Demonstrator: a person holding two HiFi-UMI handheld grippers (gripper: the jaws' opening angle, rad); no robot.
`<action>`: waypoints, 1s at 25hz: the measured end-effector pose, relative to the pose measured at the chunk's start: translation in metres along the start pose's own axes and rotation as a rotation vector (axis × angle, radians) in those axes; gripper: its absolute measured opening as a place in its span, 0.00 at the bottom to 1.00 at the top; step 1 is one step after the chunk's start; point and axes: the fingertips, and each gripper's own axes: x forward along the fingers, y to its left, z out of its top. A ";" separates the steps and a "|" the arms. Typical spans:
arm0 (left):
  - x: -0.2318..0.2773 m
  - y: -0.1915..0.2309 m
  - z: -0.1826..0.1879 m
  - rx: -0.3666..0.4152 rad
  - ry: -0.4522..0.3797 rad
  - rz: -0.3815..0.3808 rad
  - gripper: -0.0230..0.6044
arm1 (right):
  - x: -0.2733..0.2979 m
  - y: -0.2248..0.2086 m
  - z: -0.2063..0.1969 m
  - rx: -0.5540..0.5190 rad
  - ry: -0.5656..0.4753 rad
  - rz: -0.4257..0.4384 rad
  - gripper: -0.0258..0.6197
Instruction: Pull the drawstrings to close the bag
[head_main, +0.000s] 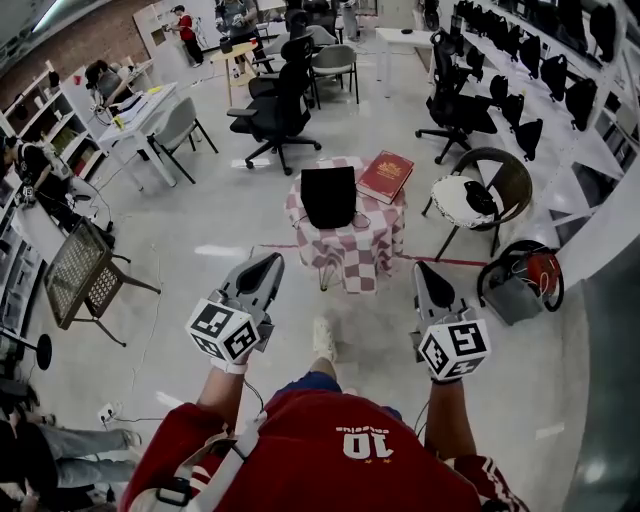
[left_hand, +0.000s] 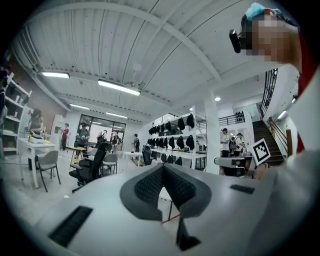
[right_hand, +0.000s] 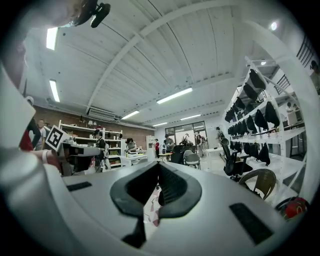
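Task not begun: black bag untouched on checkered table at twelve o'clock; left gripper and right gripper clenched, empty.

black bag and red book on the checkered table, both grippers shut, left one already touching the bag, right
No: the left gripper is not touching the bag; the head view shows it hanging short of the table, shut on nothing. The bag and book lie on the table, and the right gripper is shut too.
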 end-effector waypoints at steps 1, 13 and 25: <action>0.000 0.000 -0.001 -0.001 0.001 -0.004 0.05 | 0.001 0.001 -0.001 0.003 0.002 0.003 0.06; 0.004 0.025 -0.017 -0.019 0.026 0.041 0.05 | 0.027 0.002 -0.021 0.027 0.048 0.050 0.06; 0.033 0.073 -0.018 -0.020 0.041 0.068 0.05 | 0.084 -0.009 -0.024 0.041 0.078 0.062 0.06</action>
